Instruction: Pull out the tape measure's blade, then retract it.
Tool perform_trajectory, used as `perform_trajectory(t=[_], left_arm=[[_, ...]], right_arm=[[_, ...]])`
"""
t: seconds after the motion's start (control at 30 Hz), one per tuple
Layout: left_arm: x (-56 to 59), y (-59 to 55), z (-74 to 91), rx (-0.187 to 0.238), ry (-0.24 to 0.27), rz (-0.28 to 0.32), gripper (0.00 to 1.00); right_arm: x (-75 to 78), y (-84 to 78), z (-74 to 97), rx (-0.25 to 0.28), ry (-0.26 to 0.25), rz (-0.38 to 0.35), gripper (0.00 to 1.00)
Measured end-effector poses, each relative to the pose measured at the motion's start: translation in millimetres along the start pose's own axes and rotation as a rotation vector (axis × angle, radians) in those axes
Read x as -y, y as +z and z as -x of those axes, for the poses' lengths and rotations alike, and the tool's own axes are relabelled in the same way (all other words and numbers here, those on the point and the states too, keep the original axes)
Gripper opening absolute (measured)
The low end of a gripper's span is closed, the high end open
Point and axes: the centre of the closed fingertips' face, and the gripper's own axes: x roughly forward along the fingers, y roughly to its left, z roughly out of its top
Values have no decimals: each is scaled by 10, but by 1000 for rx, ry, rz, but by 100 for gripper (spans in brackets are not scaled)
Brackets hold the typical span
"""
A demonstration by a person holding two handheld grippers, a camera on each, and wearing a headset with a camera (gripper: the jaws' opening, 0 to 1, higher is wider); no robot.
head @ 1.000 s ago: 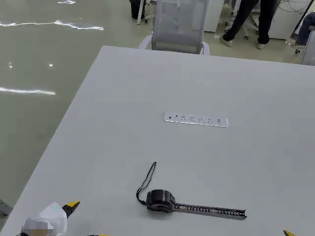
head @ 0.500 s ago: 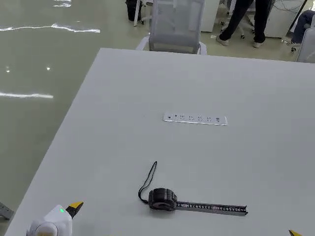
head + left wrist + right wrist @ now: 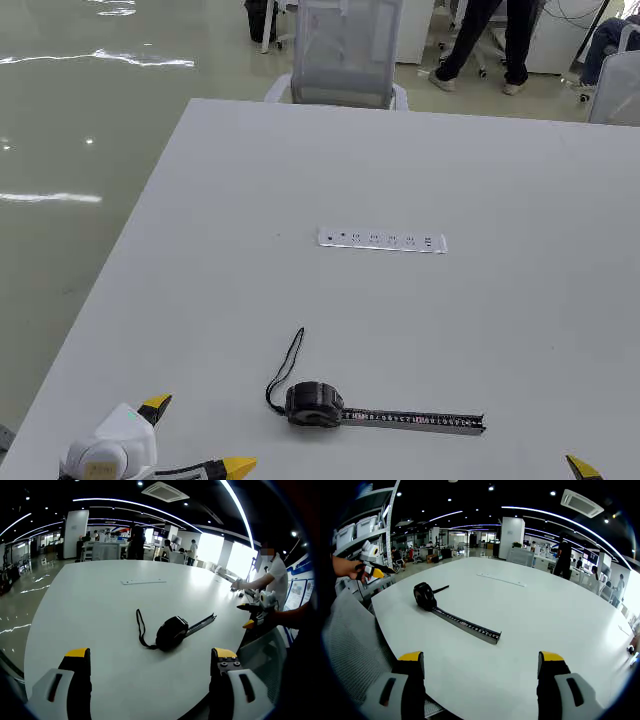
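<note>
A black tape measure (image 3: 314, 404) lies on the white table (image 3: 400, 180) near the front edge, its blade (image 3: 415, 420) drawn out flat to the right and a black wrist loop (image 3: 285, 368) trailing behind it. My left gripper (image 3: 195, 438) hovers at the table's near-left corner, open and empty, with the tape measure (image 3: 171, 631) ahead between its yellow-tipped fingers (image 3: 77, 653). My right gripper (image 3: 480, 662) is open as well, back from the blade's hooked end (image 3: 492, 637), and the case (image 3: 423, 595) lies further off to the left. One yellow fingertip (image 3: 583, 467) pokes in at the lower right of the head view.
A white power strip (image 3: 382, 240) lies flat mid-table beyond the tape measure. A grey mesh chair (image 3: 345, 50) stands at the far edge. People stand behind it (image 3: 480, 40). Shiny floor drops away left of the table.
The camera has tilted and shifted, so the table slides left and up in view. My left gripper has risen further into view at the lower left. The tape measure has not moved.
</note>
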Motion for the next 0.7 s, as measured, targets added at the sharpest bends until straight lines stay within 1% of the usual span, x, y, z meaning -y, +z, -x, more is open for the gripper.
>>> perform_trajectory(t=[0.07,0.17,0.23,0.33,0.37,0.4,0.47,0.5,0.53,0.57,0.63,0.7], left_arm=[[52,43,-31,0,10,-2,99],[96,65,-80,-4,29,-19,99],[128,59,-137,-5,29,-20,99],[202,48,-213,-11,26,-1,99],[214,42,-240,-10,31,-4,99],[230,40,-281,-9,40,-9,99],[246,40,-330,-11,55,-8,99],[258,50,-351,-12,70,-4,99],[276,68,-358,-8,74,-6,99],[287,108,-379,7,83,-14,99],[298,139,-427,15,89,-16,99],[320,155,-488,14,88,10,99]], right_arm=[[13,14,-27,9,-1,7,95],[13,40,-71,7,6,6,94],[4,67,-98,13,13,7,93],[-7,94,-173,16,27,6,92],[-22,121,-197,17,34,5,92],[-45,163,-238,24,44,20,91],[-61,189,-296,23,55,39,91],[-58,188,-341,19,63,43,90],[-52,191,-362,20,66,44,90],[-51,220,-380,27,69,46,90],[-56,247,-406,33,79,48,90],[-66,243,-437,26,96,65,89]])
